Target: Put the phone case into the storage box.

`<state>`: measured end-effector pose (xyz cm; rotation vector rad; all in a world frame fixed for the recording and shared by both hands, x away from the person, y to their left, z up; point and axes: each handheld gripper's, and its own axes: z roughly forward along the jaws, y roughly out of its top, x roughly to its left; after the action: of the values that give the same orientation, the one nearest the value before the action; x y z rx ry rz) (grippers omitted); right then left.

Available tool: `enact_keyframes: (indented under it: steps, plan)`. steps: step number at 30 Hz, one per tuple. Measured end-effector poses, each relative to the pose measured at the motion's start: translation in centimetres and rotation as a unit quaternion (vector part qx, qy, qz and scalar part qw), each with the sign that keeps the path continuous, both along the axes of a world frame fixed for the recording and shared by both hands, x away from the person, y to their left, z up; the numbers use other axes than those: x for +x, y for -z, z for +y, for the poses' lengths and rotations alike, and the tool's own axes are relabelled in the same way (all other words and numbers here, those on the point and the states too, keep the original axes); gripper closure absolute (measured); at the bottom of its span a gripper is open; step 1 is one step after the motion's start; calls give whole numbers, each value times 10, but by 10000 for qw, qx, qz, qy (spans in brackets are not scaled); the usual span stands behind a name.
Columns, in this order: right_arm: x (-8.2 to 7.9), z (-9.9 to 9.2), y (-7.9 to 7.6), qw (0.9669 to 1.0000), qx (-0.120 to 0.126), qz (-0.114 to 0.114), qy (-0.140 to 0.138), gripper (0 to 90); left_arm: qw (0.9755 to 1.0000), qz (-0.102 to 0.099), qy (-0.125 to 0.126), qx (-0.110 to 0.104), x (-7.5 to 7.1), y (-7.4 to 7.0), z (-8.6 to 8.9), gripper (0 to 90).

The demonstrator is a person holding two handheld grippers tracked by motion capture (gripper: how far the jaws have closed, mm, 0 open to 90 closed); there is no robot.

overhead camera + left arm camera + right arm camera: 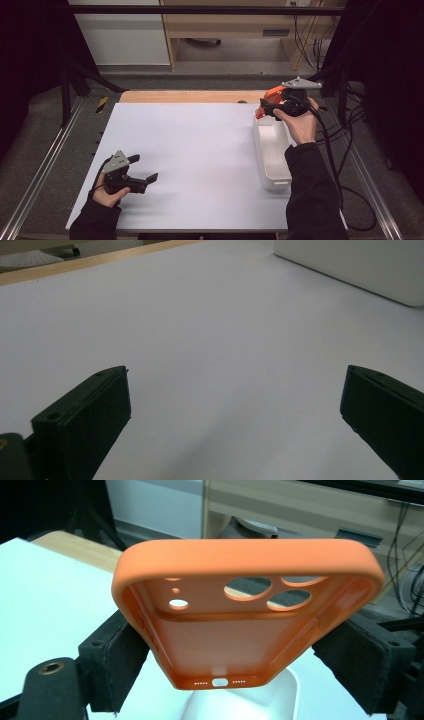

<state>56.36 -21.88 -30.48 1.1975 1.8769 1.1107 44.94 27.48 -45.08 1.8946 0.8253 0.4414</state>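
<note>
An orange phone case [240, 620] with camera cut-outs is pinched between the jaws of my right gripper [235, 660]. In the high view that right gripper [267, 107] holds the orange phone case [269, 97] above the far end of a white tray [272, 172] at the right of the table. My left gripper [145, 172] rests low over the white table top [190, 145] near the front left, jaws wide apart. The left gripper view shows its left gripper [235, 415] with only bare table between the black pads.
The white tray [280, 700] lies lengthwise along the table's right side and looks hollow. A wooden strip [190, 96] borders the far edge. Cables [345, 150] trail off to the right, and metal rails run along both sides.
</note>
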Motion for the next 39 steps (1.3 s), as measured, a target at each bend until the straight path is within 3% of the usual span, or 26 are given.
enact_keyframes:
  steps: [24,39]
  plan:
    - [20,-2,14,9979,2,181,624,160,10000,20,49,11,1,1,0,0]
    - [32,-1,27,9948,68,448,912,159,9999,16,86,60,1,2,-2,0]
